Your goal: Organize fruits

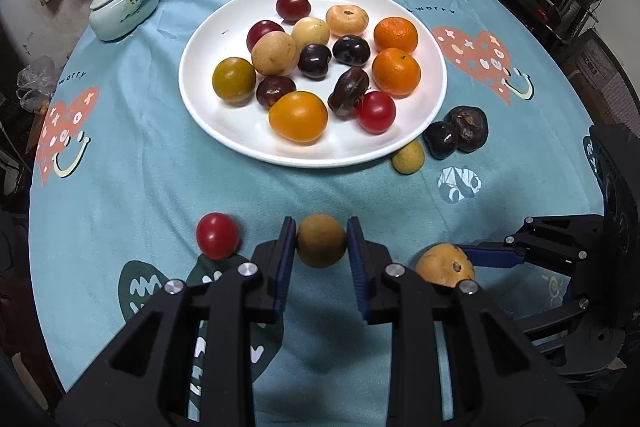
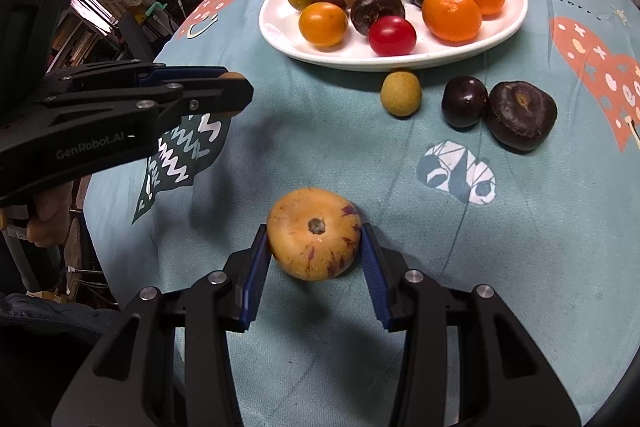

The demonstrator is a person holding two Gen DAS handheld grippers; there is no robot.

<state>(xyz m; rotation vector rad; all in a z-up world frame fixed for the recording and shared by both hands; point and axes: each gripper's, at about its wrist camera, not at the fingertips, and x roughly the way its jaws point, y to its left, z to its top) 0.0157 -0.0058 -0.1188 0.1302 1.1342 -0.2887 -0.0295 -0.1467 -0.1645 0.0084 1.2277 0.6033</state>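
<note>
A: Where do the held fruits sit from the plate point(image 1: 224, 131)?

B: At its 6 o'clock. The left gripper point(image 1: 321, 241) is clamped on a small brown fruit point(image 1: 321, 243); the right gripper point(image 2: 314, 247) pinches a yellow speckled fruit point(image 2: 314, 233) with its jaws partly spread.

A: And the plate?

B: It is crowded with fruit. The left gripper seems slightly nearer; three strays lie at the plate's 4 o'clock, on the bench point(image 1: 120, 167).

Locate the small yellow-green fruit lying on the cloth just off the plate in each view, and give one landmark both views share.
Left wrist view: small yellow-green fruit lies right of centre, just off the white plate's lower right rim.
Right wrist view: upper middle, just below the plate's near rim.
Shared landmark: the two dark fruits to its right.
</note>
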